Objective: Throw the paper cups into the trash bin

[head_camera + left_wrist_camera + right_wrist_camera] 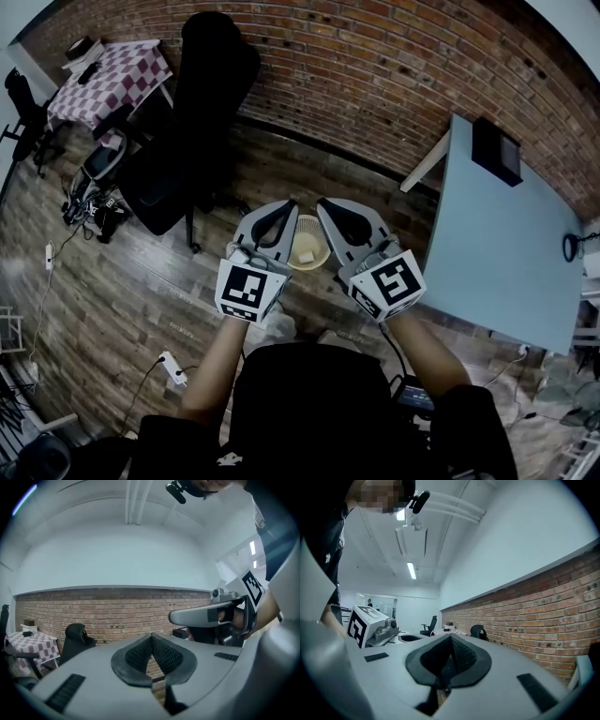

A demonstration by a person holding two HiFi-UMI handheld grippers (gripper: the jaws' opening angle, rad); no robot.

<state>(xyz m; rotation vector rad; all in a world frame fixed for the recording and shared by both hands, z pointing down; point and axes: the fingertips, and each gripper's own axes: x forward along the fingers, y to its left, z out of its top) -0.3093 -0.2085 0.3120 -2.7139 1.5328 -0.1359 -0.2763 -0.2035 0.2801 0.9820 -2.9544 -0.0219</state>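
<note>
A small beige trash bin (320, 258) stands on the wooden floor directly below my hands, with a pale crumpled piece (306, 255) lying inside; I cannot tell whether it is a paper cup. My left gripper (292, 204) and right gripper (322, 202) hover side by side above the bin, their tips close together. In the left gripper view the left gripper (151, 636) has its pads meeting with nothing between them. The right gripper (450, 640) is likewise shut and empty. Both point level toward the brick wall. No cup is held.
A black office chair (201, 103) stands ahead on the left. A pale blue-grey table (497, 234) with a black box (496, 150) fills the right side. A checkered table (108, 80) is far left. A power strip (172, 368) and cables lie on the floor.
</note>
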